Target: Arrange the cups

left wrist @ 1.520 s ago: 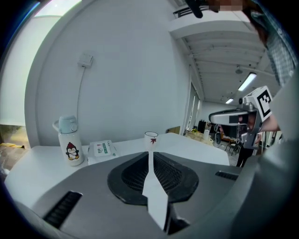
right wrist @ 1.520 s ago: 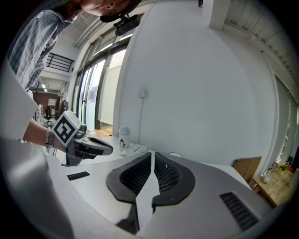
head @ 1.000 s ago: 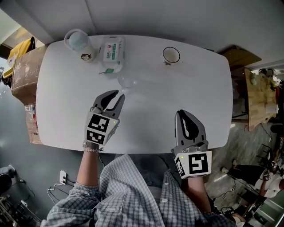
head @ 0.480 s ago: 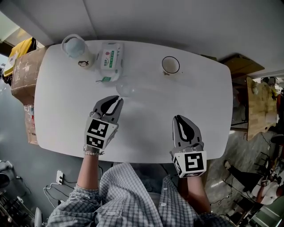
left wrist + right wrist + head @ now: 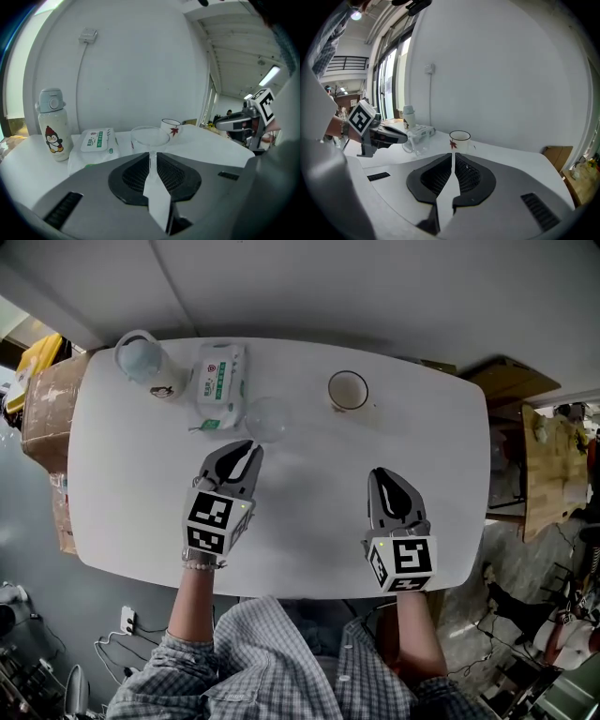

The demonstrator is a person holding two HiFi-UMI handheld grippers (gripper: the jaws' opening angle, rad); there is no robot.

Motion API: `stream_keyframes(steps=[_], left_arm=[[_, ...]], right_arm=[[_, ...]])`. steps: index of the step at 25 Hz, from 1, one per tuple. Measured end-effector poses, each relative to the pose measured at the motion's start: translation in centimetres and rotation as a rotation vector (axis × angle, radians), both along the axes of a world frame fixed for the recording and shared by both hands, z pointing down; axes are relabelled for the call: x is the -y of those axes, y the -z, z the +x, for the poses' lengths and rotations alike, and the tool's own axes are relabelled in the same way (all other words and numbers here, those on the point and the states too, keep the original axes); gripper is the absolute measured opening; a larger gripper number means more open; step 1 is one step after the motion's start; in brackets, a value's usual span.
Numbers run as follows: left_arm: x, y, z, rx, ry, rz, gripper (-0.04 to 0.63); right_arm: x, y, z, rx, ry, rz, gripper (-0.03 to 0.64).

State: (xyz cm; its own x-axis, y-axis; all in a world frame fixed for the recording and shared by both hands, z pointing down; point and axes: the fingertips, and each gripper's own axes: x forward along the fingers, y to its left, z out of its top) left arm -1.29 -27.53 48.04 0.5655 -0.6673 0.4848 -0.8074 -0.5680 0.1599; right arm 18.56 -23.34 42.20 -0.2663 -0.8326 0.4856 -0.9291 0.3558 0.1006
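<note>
A clear glass cup (image 5: 267, 418) stands on the white table (image 5: 441, 427), right of a wipes pack (image 5: 217, 382). A white mug (image 5: 348, 390) with a dark rim and a red leaf mark stands further right, near the far edge. My left gripper (image 5: 251, 446) is shut and empty, its tips just short of the glass (image 5: 150, 137), which shows straight ahead in the left gripper view with the mug (image 5: 170, 126) behind it. My right gripper (image 5: 385, 474) is shut and empty at the front right, pointing towards the mug (image 5: 460, 139), well short of it.
A pale water bottle (image 5: 141, 362) with a penguin print stands at the table's far left corner. A cardboard box (image 5: 47, 399) sits on the floor left of the table, with more boxes and clutter (image 5: 539, 437) to the right. A white wall runs behind the table.
The head camera has shifted a little, so the table sits slightly differently in the picture. Both grippers stay at about the same spots, and no cup has moved.
</note>
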Motion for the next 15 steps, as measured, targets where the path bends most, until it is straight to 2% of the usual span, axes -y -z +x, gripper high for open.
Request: stream_keyframes(steps=[9,15], left_arm=[[2.9,0.0,2.0,-0.057,0.087,-0.023,0.055],[4.6,0.1,3.2,-0.052,0.111,-0.008,0.055]], right_arm=[[6.1,-2.5,0.6,-0.174,0.131,-0.015,0.037],[9.2,-3.6,1.2,-0.263,0.209,-0.032,0.037]])
